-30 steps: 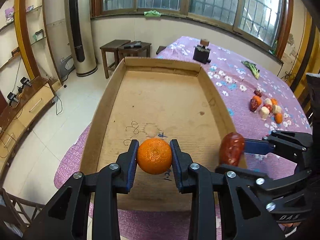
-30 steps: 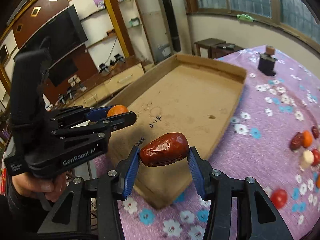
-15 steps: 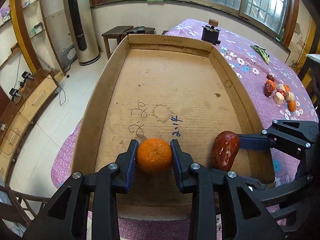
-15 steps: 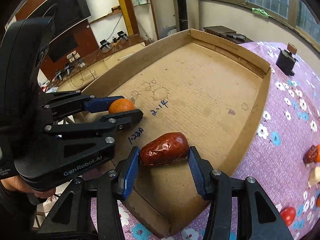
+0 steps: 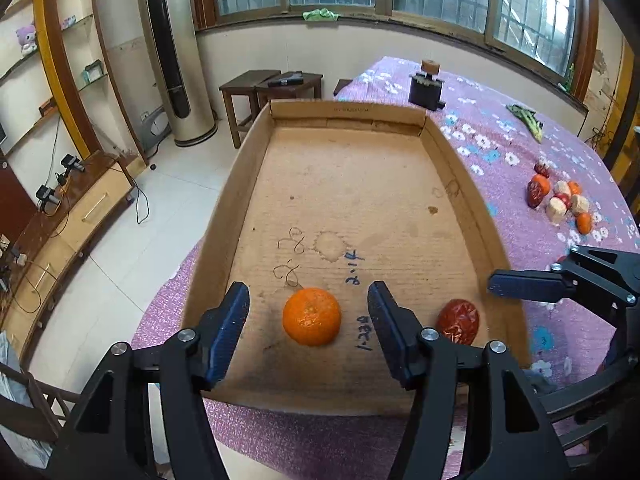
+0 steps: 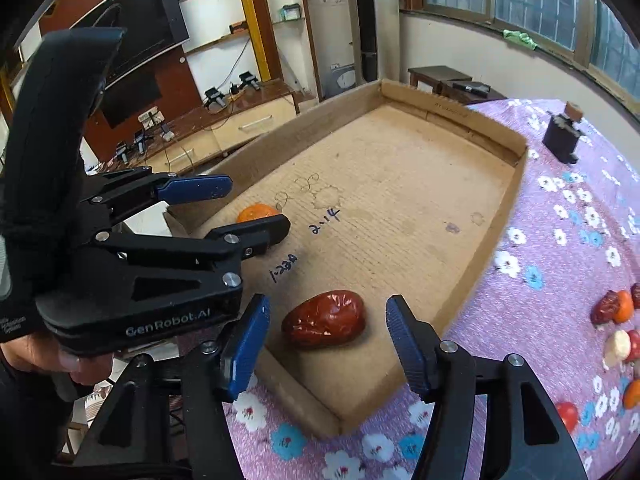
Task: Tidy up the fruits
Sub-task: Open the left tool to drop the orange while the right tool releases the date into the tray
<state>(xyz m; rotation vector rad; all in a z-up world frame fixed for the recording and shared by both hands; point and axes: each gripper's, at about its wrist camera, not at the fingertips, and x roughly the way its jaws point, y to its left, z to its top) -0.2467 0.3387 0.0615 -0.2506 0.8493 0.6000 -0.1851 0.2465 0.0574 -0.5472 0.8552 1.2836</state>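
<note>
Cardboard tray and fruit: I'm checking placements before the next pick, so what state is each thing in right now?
Left gripper: jaws just opened, clear of the orange.
Right gripper: jaws just opened, clear of the date.
Orange: released, resting on the tray floor.
Red date: released, lying on its side in the tray.
Cardboard tray: open-topped, holding both fruits.
Fruit pile: on the purple cloth, outside the tray.

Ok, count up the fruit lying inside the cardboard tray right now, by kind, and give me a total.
Mandarin: 1
Red date: 1
Total in the cardboard tray: 2
</note>
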